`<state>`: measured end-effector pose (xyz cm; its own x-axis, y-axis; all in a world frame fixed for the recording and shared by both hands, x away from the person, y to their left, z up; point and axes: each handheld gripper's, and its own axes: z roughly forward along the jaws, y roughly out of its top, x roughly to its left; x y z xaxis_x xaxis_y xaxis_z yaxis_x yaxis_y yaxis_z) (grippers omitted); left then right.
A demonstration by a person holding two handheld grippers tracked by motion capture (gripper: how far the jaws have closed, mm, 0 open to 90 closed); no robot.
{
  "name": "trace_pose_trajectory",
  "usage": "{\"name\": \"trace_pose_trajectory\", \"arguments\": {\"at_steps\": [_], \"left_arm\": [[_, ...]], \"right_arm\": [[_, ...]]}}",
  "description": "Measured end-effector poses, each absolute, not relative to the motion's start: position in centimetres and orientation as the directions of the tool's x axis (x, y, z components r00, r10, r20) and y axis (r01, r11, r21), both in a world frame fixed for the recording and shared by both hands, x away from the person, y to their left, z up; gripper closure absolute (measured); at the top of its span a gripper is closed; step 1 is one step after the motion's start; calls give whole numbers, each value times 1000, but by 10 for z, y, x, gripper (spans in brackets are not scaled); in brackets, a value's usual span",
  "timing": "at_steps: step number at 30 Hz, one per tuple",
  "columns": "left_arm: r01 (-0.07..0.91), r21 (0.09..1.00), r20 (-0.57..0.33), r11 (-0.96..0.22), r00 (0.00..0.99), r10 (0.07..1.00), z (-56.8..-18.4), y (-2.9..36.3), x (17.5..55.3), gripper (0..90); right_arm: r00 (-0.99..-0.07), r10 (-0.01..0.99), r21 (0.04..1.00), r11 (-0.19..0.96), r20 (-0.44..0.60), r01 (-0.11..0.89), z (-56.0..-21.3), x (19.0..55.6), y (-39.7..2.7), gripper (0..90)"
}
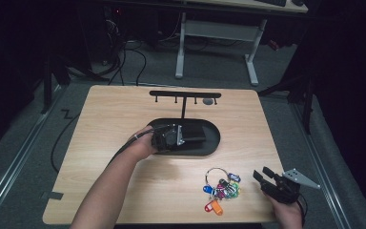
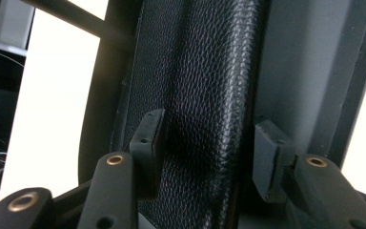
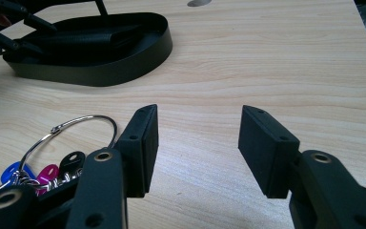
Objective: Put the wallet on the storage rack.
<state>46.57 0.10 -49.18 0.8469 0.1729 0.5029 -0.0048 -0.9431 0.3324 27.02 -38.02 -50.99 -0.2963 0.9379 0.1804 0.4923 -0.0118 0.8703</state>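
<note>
A black grained-leather wallet (image 1: 194, 132) (image 2: 195, 71) lies in a black oval tray (image 1: 214, 143) (image 2: 286, 71) at the middle of the wooden table. My left gripper (image 1: 183, 136) (image 2: 208, 148) reaches into the tray from the left, its jaws on either side of the wallet's end. The left pad rests by a dent in the leather and the right pad stands just off its edge. My right gripper (image 1: 261, 172) (image 3: 198, 143) sits open near the front right corner with bare wood between its pads. A bunch of keys (image 1: 221, 188) (image 3: 47, 171) with coloured tags on a wire ring lies just left of it.
A black T-shaped hook rack (image 1: 184, 94) rises from the tray's far side, with a small grey disc (image 1: 208, 101) beside it. In the right gripper view the tray (image 3: 95, 71) and the left gripper (image 3: 0, 28) show at the far left. Bare wood spreads left and right of the tray.
</note>
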Motion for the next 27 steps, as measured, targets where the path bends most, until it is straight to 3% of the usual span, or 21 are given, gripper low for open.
{"name": "trace_pose_trajectory", "arguments": {"at_steps": [12,20,27], "left_arm": [[53,446,449,-894,850,274,-476,18,451,550],[194,602,303,-774,842,447,-471,43,434,567],[285,675,205,-681,814,544,-479,68,411,553]], "right_arm": [[-311,936,874,6,167,486,-509,270,-378,487],[-321,933,872,18,161,489,-509,271,-376,487],[-327,932,870,28,155,493,-510,272,-374,487]]}}
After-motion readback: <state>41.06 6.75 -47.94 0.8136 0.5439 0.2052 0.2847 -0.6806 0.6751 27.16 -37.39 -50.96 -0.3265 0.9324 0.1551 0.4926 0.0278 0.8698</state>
